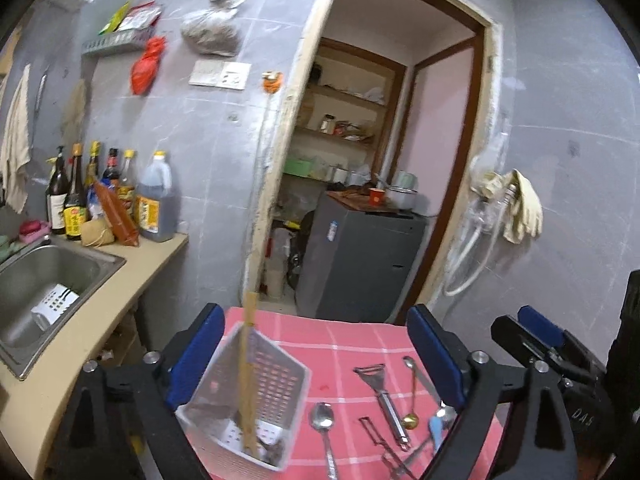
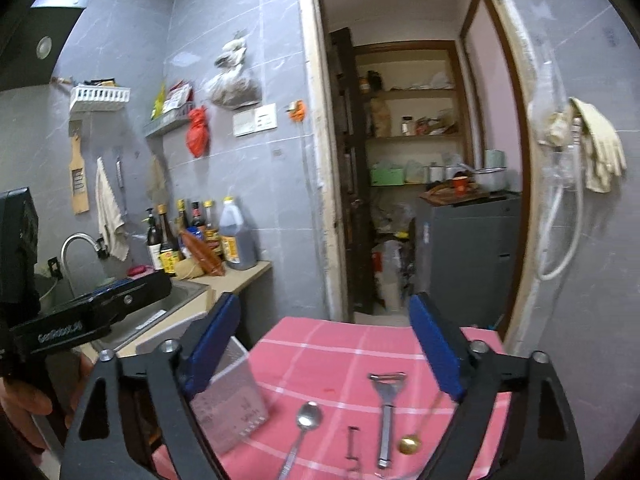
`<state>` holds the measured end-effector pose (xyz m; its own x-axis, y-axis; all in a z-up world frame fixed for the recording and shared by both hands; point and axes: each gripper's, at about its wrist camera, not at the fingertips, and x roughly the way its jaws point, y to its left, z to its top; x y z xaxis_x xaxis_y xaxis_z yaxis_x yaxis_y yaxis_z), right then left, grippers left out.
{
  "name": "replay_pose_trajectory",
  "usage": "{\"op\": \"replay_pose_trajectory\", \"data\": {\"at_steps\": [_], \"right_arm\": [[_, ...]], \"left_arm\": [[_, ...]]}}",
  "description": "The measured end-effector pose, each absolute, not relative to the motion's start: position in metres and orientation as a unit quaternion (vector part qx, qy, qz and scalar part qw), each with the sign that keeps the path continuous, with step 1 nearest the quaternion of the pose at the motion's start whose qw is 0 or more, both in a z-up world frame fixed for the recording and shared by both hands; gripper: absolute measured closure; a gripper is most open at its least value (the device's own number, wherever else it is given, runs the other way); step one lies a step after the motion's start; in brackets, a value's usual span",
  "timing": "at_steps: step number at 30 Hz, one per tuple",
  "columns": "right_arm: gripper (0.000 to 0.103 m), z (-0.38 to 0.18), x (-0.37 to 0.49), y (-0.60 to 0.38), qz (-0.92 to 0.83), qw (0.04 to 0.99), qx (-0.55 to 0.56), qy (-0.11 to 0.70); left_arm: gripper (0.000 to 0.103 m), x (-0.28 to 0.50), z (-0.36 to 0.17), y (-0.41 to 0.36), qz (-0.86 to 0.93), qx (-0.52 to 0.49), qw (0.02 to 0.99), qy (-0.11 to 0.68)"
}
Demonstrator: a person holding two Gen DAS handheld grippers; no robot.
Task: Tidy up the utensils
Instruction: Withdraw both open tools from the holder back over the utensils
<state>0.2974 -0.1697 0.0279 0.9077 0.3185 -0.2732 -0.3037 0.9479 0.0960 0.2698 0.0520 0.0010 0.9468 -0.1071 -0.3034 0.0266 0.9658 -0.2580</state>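
- While both grippers hang above the pink checked tablecloth, neither clamps anything: the left gripper has its blue-padded jaws spread wide apart, and the right gripper is spread the same way, with only cloth and utensils showing between the pads.
- A white perforated plastic holder, box-shaped with rows of small slots, stands at the cloth's left edge, tilted in the left wrist view, its open mouth facing the camera.
- A pair of pale wooden chopsticks stands in the holder, tips down in its bottom, long axis nearly upright and leaning slightly away; something dark lies on the holder's floor, too blurred to name.
- Right of the holder, loose on the cloth, lie metal pieces with their long axes running roughly toward the camera: a shiny steel spoon, bowl away and handle near; a steel peeler, head away; a slim ladle with a small gold bowl, bowl near; and a blue-handled piece at the right jaw, partly hidden.
- A small dark clip-like tool lies between spoon and peeler.
- Left of the table, a stainless sink holds another white slotted holder lying on its side.
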Motion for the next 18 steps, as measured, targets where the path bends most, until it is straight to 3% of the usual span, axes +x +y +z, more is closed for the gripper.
{"op": "replay_pose_trajectory", "data": {"at_steps": [3,18], "right_arm": [[0.001,0.031,0.288,-0.193,0.139,0.980,0.027,0.139],[0.001,-0.002,0.280,-0.284,0.115,0.973,0.030,0.196]], "left_arm": [[0.001,0.262,0.002,0.030,-0.044,-0.114,0.980,0.155],[0.000,0.264,-0.040,-0.054,-0.080,-0.059,0.970,0.223]]}}
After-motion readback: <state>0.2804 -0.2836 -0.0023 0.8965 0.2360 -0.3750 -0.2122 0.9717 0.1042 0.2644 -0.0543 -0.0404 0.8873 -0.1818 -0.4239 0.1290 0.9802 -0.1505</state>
